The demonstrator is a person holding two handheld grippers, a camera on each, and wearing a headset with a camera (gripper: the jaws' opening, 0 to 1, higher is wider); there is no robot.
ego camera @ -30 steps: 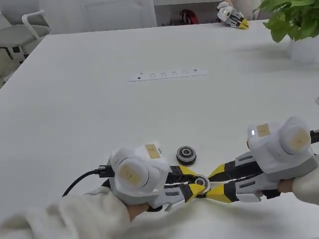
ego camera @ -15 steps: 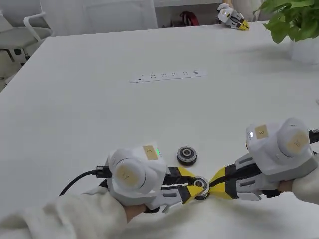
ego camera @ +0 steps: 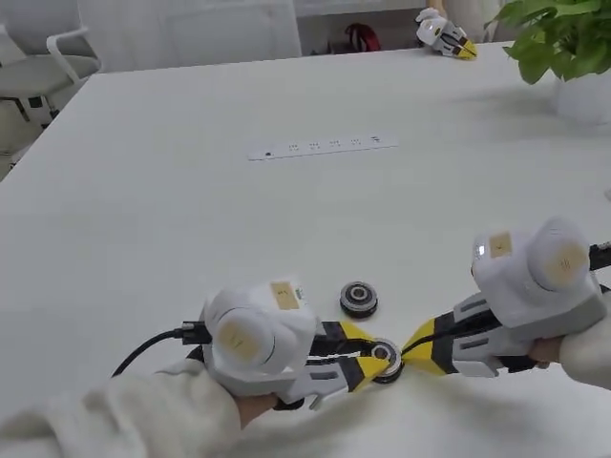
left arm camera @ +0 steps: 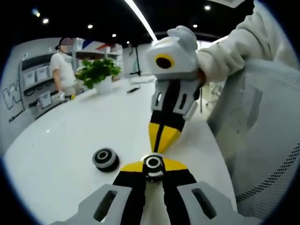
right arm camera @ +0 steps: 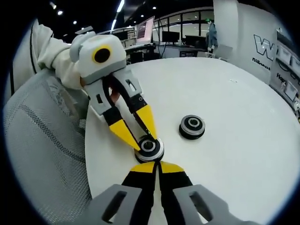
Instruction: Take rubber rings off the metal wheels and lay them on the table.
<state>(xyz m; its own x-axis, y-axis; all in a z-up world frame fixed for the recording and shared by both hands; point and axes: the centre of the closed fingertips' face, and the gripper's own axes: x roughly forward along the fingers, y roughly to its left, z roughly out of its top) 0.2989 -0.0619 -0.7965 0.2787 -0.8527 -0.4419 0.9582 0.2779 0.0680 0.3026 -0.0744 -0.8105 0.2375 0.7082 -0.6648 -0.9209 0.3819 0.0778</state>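
1. Nearest the person, a pale sleeve point(ego camera: 143, 410) leads to the left tool point(ego camera: 368, 351). A black cable point(ego camera: 153, 345) trails from the tool's rear across the white counter point(ego camera: 172, 191).
2. The left tool's yellow-tipped jaws are clenched on a metal wheel point(ego camera: 387, 358), one tip on each side of it. The wheel sits low by the counter's near edge; whether it rests on the surface cannot be told. In the left gripper view it shows squarely between that tool's own two tips.
3. The right tool point(ego camera: 413, 343) meets the same wheel from the opposite side, so the two tools face each other across it. Its jaws are pressed together into a narrow point, and that point touches the wheel's rim. Whether anything is pinched between them cannot be told.
4. Just beyond the held wheel, a second wheel point(ego camera: 358, 298) lies flat on the counter, apart from both tools. A black rubber ring point(right arm camera: 192, 135) runs around its outside.
5. Farther out, near the middle of the counter, lies a white power strip point(ego camera: 320, 146).
6. At the far edge sits another white-and-yellow tool point(ego camera: 441, 29). A potted plant point(ego camera: 558, 33) stands at the far right, and an office chair point(ego camera: 48, 67) is beyond the far left corner.
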